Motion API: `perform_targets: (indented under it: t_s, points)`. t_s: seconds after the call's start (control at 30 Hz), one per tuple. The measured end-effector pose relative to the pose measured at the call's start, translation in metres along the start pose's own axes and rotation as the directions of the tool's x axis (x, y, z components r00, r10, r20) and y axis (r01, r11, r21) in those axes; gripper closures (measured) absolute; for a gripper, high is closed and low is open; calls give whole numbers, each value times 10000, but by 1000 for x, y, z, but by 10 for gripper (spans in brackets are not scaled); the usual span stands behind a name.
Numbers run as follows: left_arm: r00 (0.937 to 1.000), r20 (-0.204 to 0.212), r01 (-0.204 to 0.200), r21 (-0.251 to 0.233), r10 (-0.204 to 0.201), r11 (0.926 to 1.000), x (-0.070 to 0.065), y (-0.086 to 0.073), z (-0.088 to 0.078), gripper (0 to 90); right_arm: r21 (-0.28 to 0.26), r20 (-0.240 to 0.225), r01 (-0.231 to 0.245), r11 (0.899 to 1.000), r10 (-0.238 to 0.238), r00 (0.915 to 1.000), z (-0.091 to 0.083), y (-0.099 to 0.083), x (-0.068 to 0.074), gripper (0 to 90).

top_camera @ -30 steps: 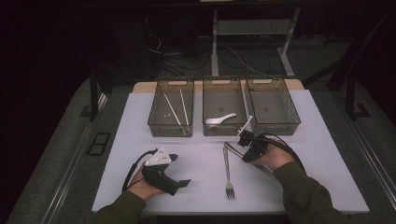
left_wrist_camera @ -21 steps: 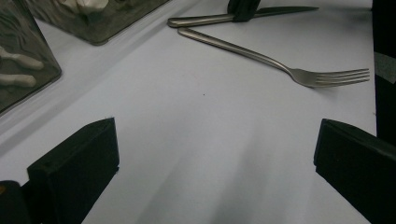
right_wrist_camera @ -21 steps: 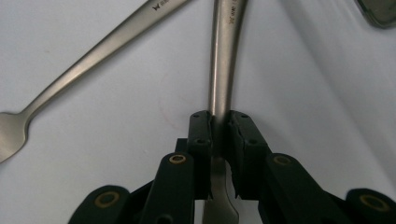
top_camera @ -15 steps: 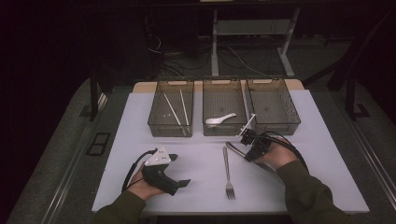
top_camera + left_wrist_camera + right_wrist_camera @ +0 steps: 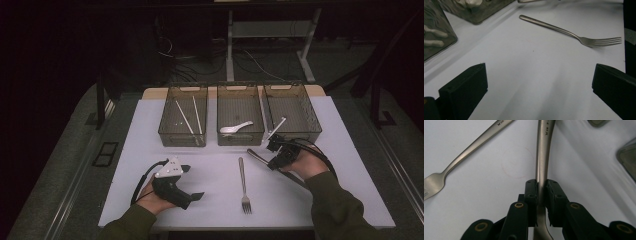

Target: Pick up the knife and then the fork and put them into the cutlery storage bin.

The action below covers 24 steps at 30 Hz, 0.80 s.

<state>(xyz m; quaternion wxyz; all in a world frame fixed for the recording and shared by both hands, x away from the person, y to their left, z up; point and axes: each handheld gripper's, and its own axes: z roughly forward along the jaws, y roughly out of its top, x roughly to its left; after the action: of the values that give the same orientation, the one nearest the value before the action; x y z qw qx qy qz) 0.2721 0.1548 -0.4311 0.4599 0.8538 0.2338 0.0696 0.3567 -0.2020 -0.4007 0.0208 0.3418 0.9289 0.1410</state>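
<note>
Right gripper (image 5: pixel 541 195) is clamped on a metal utensil handle (image 5: pixel 543 150), lifted near the trays; left gripper (image 5: pixel 176 186) rests wide open. Sorting cutlery, I judge: next I carry it over the right tray (image 5: pixel 305 107) and release.

My right gripper (image 5: pixel 272 156), clamped on slim silver metal utensil handle (image 5: pixel 543 157), has moved up and right, away from fork, toward right-hand bin. Handle lifted with it, free end now trailing left of claw instead of lying beside fork. Right hand (image 5: pixel 306 165) and forearm shifted right with it.
</note>
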Motion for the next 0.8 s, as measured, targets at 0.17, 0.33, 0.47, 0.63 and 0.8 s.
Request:
perform_targets:
  t_s: [0.17,0.33,0.47,0.63,0.8]
  points:
    - [10000,0,-1,-17,1,10000,0,0,0,0,-356,-112,-274,9990,270,9996,-10,-6,-3,794]
    - [10000,-28,62,-81,-62,9999,0,0,0,0,-701,-131,-418,9967,410,9991,-20,-13,-8,794]
    - [10000,-16,82,-51,-82,10000,0,0,0,0,-981,-155,-489,9940,476,9987,-29,-17,-12,793]
    - [9999,-91,54,-91,-55,9999,1,0,-1,0,-1368,-248,-650,9885,622,9978,-41,-20,-16,794]
    - [9997,-83,218,-146,-219,9997,1,1,-2,0,-1573,-242,-794,9844,765,9968,-49,-23,-20,793]
